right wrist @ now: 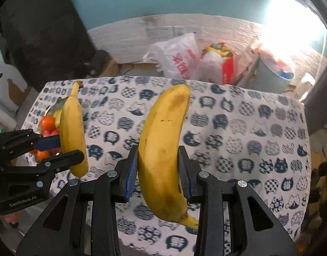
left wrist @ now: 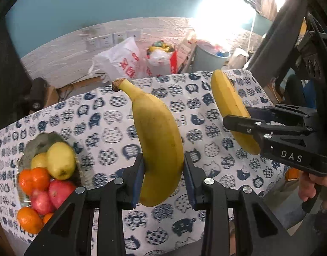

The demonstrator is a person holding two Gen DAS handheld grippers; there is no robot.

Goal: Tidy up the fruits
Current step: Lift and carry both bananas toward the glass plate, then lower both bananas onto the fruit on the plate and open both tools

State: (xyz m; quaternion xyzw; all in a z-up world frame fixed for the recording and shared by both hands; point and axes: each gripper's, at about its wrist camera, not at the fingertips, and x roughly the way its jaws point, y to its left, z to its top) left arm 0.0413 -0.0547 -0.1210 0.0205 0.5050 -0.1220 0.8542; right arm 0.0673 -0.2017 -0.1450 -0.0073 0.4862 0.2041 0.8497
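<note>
My left gripper (left wrist: 163,170) has its fingers pinched on one banana (left wrist: 157,140), held clear above the cat-print tablecloth (left wrist: 112,128), stem end up and away. My right gripper (right wrist: 158,168) is clamped the same way on a second banana (right wrist: 163,149), stem end near me, also above the cloth. Further along the cloth's left side sits the fruit bowl (left wrist: 38,144), with a yellow apple (left wrist: 61,160), oranges (left wrist: 33,181) and red apples (left wrist: 59,192) inside. Beyond the cloth's far edge are plastic bags (left wrist: 120,61).
</note>
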